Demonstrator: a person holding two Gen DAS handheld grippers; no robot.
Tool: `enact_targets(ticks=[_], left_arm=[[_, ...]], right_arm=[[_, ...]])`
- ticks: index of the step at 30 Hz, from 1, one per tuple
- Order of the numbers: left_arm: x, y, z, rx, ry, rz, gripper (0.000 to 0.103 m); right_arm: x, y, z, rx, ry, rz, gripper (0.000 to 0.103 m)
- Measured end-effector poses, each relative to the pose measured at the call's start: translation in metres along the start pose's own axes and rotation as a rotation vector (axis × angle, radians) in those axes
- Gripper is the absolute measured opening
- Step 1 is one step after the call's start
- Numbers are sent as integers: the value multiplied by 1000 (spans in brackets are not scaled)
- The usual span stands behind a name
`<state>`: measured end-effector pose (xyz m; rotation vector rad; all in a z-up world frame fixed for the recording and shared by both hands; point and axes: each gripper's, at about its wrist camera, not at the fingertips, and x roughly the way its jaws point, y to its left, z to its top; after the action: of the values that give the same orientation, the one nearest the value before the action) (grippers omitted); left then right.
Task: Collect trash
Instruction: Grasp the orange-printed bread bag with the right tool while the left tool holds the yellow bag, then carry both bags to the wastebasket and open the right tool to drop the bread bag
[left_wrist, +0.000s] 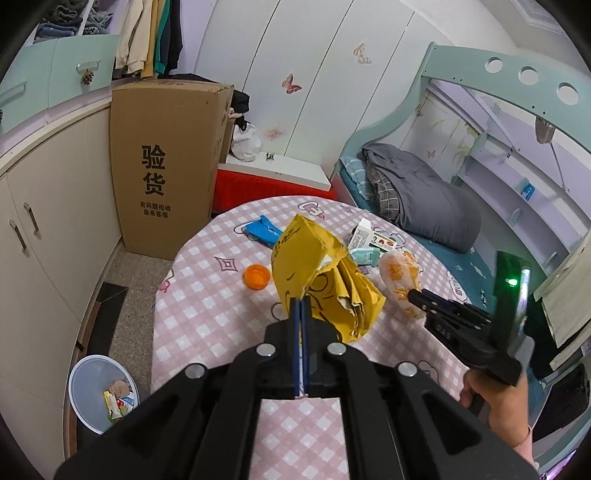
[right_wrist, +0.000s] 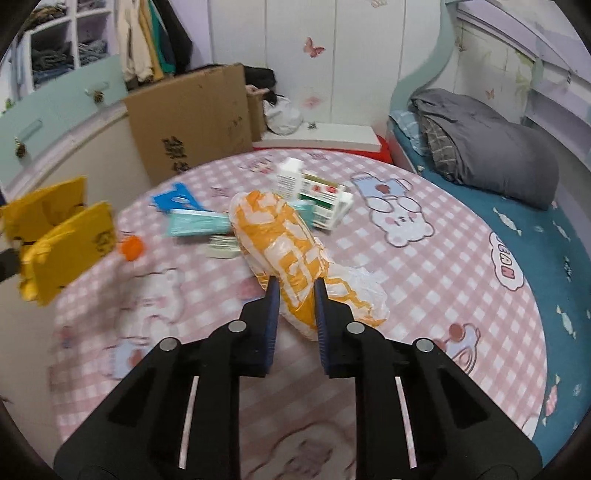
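My left gripper (left_wrist: 300, 306) is shut on a crumpled yellow paper bag (left_wrist: 321, 273) and holds it above the pink checked table (left_wrist: 207, 314). The bag also shows at the left of the right wrist view (right_wrist: 62, 240). My right gripper (right_wrist: 295, 291) is open, its fingers on either side of an orange-and-white plastic bag (right_wrist: 284, 251) that lies on the table. That bag also shows in the left wrist view (left_wrist: 402, 280), with the right gripper (left_wrist: 417, 297) at it. A white trash bin (left_wrist: 99, 391) with some wrappers stands on the floor at lower left.
On the table lie an orange cap (left_wrist: 256, 276), a blue packet (left_wrist: 264, 229), a teal box (right_wrist: 195, 223) and white cartons (right_wrist: 317, 199). A tall cardboard box (left_wrist: 166, 162) stands beyond the table, cabinets (left_wrist: 48, 221) to the left, a bed (left_wrist: 424, 192) to the right.
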<state>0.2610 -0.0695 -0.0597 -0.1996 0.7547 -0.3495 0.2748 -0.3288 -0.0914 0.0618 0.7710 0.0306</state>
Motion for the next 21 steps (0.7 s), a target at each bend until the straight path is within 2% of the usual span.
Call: enact_targets(ticks=[5, 10, 16, 21], left_arm=[[-17, 11, -3, -2, -37, 27, 0], [-40, 41, -8, -40, -75, 65, 0], [-62, 98, -13, -108, -105, 124, 0], [-79, 160, -20, -182, -127, 188, 0]], right_arm=[[-27, 41, 1, -39, -31, 72, 18], [-45, 96, 4, -104, -58, 145, 18], [-48, 175, 6, -180, -57, 261, 18], [-32, 245, 3, -239, -32, 359, 18]])
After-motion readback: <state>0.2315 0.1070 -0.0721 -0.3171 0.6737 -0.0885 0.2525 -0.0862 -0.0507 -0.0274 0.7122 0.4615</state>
